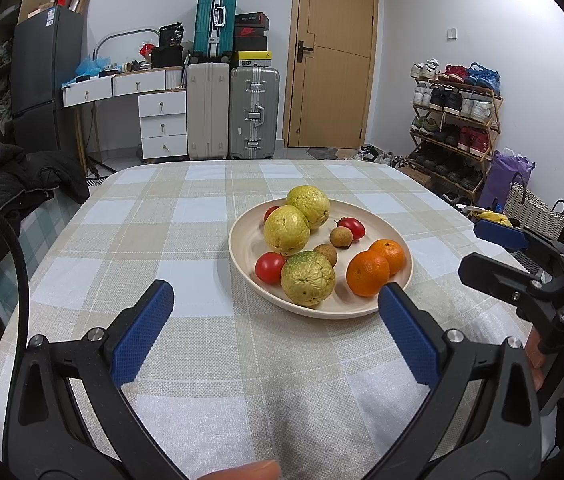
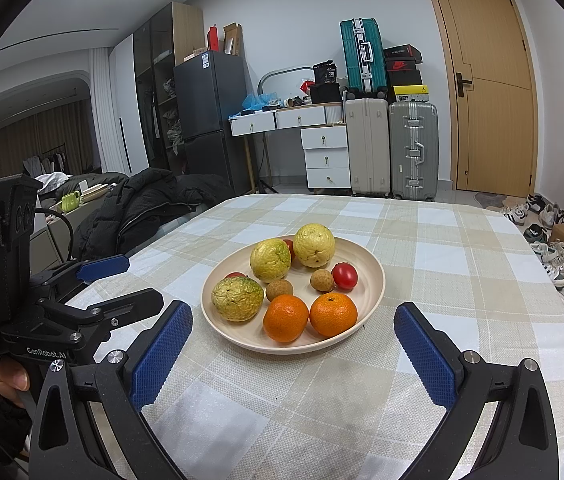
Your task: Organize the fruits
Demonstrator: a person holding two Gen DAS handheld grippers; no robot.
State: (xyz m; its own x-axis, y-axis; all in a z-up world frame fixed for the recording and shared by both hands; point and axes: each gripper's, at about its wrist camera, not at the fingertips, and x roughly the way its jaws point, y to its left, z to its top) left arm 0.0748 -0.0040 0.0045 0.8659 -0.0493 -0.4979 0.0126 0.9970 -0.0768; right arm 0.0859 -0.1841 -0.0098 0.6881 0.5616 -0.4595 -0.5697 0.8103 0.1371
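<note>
While every fruit I can see sits gathered on the cream plate [image 2: 373, 276], I cannot say whether this is the sorted result or the pile waiting to be sorted; it fits both. On that plate, seen from my right claw, the two oranges [image 2: 309, 316] touch each other at 6 o'clock, three yellow-green guavas [image 2: 270, 261] run from 9 up to 12, two brown longans [image 2: 321, 280] sit near the middle, and one red tomato [image 2: 344, 276] lies at 3 o'clock just beside a longan. More tomatoes peek out behind the guavas, partly hidden. Kinds lie loosely grouped, not strictly apart.

The plate rests near the middle of the checked table [image 2: 461, 280], nothing else on the cloth that I can see.

My right claw [image 2: 293, 344] is spread wide, holding nothing, short of the plate's near rim. My left claw [image 1: 276, 312] is likewise spread and bare, at the plate's 7 o'clock.

If any fruit needs lifting, I judge the guavas need nearly full spread, the longans a gentle centred pinch, since round fruit rolls and would nudge its neighbours.
</note>
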